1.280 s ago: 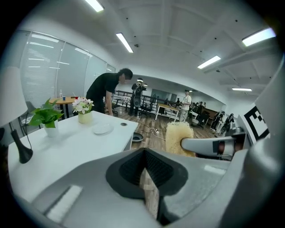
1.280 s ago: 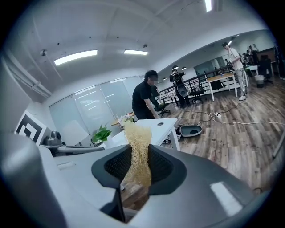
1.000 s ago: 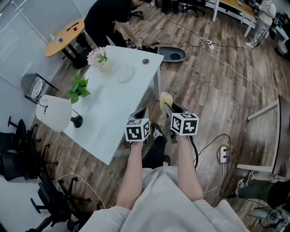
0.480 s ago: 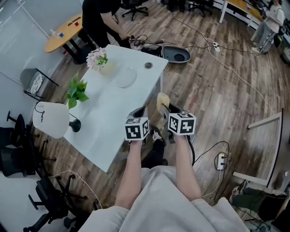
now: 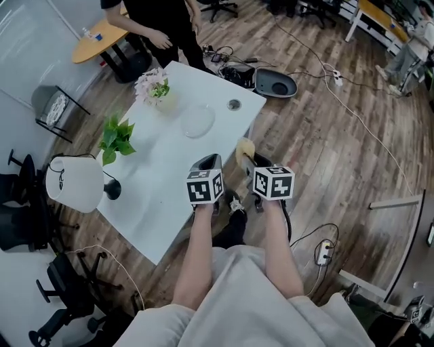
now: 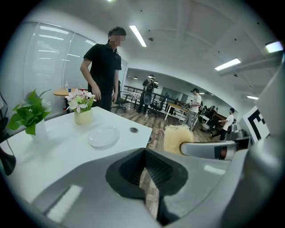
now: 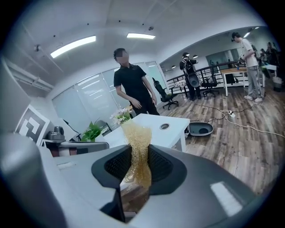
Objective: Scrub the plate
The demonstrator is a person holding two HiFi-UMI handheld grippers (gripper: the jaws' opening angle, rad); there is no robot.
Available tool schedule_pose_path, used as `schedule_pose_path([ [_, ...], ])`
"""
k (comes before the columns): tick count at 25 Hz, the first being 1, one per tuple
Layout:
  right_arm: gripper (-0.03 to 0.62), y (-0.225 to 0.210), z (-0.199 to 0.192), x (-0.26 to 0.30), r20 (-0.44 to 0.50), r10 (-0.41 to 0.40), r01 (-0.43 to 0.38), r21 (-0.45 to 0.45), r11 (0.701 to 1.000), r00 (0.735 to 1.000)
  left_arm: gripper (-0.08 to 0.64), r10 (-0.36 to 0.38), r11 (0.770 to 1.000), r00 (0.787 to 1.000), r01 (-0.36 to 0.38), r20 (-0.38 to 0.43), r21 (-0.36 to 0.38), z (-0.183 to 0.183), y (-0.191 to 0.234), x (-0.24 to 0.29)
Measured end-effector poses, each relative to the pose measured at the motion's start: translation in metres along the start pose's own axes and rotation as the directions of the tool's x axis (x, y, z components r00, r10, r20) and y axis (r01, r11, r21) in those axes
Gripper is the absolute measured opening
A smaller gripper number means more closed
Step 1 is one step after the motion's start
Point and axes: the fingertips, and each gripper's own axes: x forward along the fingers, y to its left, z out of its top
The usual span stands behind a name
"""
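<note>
A clear glass plate lies on the white table toward its far end; in the left gripper view the plate sits ahead and to the left. My right gripper is shut on a yellow fibrous scrubber that sticks out past the jaws, off the table's right edge. From the right gripper the scrubber stands upright between the pads. My left gripper hovers over the table's near right edge. That left gripper has its jaws shut on nothing. Both are well short of the plate.
A flower vase, a potted plant and a white lamp stand along the table's left side. A cable grommet lies beyond the plate. A person in black stands at the far end. Cables and a dark dish-shaped object lie on the floor.
The person in black has straightened up from bending at the table's far end. Both grippers have edged a little toward the plate; the scrubber stays held.
</note>
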Motion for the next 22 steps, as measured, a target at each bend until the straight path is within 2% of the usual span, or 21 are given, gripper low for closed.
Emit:
schedule_pose_path([
  [10, 0.133, -0.003, 0.017, 0.056, -0.132, 0.024, -0.033, -0.066, 0.997, 0.991, 0.002, 0.058, 0.989, 0.998, -0.060, -0.021, -0.135, 0.006, 0.045, 0.036],
  [16, 0.133, 0.013, 0.018, 0.102, -0.224, 0.058, -0.086, -0.117, 0.989, 0.973, 0.002, 0.123, 0.964, 0.992, -0.129, -0.038, -0.232, 0.002, 0.094, 0.044],
  [22, 0.133, 0.024, 0.019, 0.151, -0.317, 0.091, -0.150, -0.168, 0.974, 0.944, 0.002, 0.149, 0.937, 0.988, -0.156, -0.047, -0.314, 0.006, 0.130, 0.064],
])
